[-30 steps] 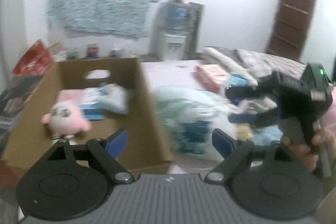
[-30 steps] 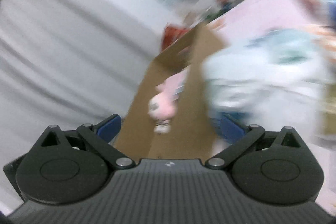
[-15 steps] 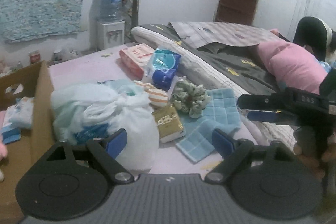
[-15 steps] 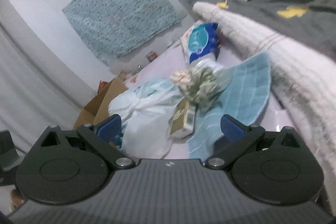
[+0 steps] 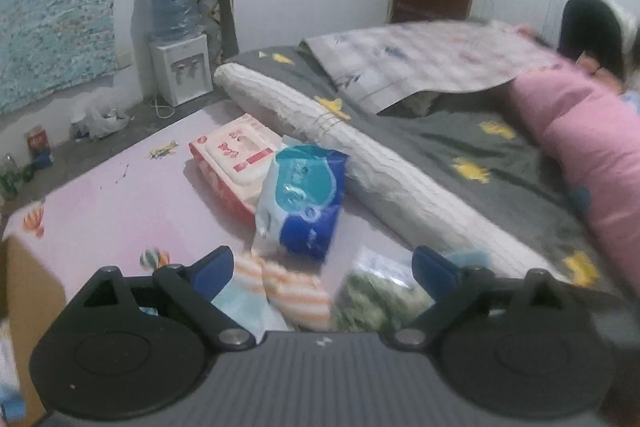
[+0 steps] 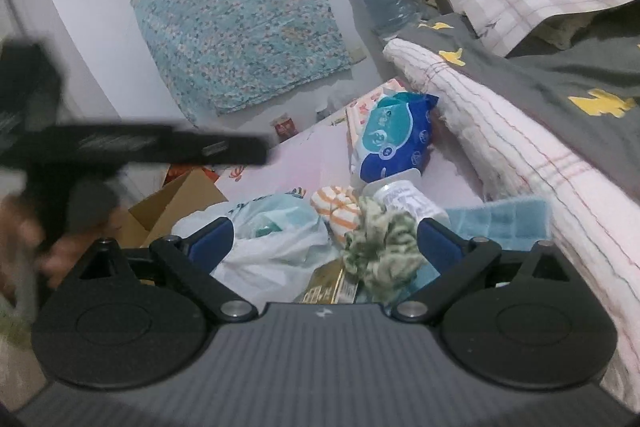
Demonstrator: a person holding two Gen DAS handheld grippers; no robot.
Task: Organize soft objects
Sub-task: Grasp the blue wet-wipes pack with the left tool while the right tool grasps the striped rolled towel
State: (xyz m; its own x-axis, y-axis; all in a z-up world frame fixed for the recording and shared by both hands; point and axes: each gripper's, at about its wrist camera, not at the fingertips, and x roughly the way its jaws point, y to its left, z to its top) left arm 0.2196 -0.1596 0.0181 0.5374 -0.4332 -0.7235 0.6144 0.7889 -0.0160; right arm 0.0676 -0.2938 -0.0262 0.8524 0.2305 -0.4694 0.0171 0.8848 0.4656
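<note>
My left gripper point(image 5: 322, 267) is open and empty, low over an orange-striped soft item point(image 5: 298, 291) and a green-and-white scrunchie point(image 5: 380, 301) on the pink sheet. My right gripper point(image 6: 324, 241) is open and empty above the same scrunchie point(image 6: 380, 247), the striped item point(image 6: 336, 205) and a white plastic bag point(image 6: 272, 239). A blue tissue pack point(image 5: 302, 195) lies beyond, also in the right wrist view point(image 6: 394, 139). The left gripper shows blurred at the left of the right wrist view point(image 6: 160, 147). A cardboard box point(image 6: 176, 203) stands left.
A red-and-white wipes pack point(image 5: 236, 155) lies behind the tissue pack. A rolled quilt point(image 5: 360, 163) and grey blanket point(image 5: 460, 143) border the right. A light blue cloth point(image 6: 500, 219) and a gold packet point(image 6: 328, 285) lie near the scrunchie. A water dispenser point(image 5: 176, 39) stands by the wall.
The left gripper swung right from the cardboard box and came down close over the striped item and scrunchie. The right gripper moved closer to the scrunchie. Both stay open.
</note>
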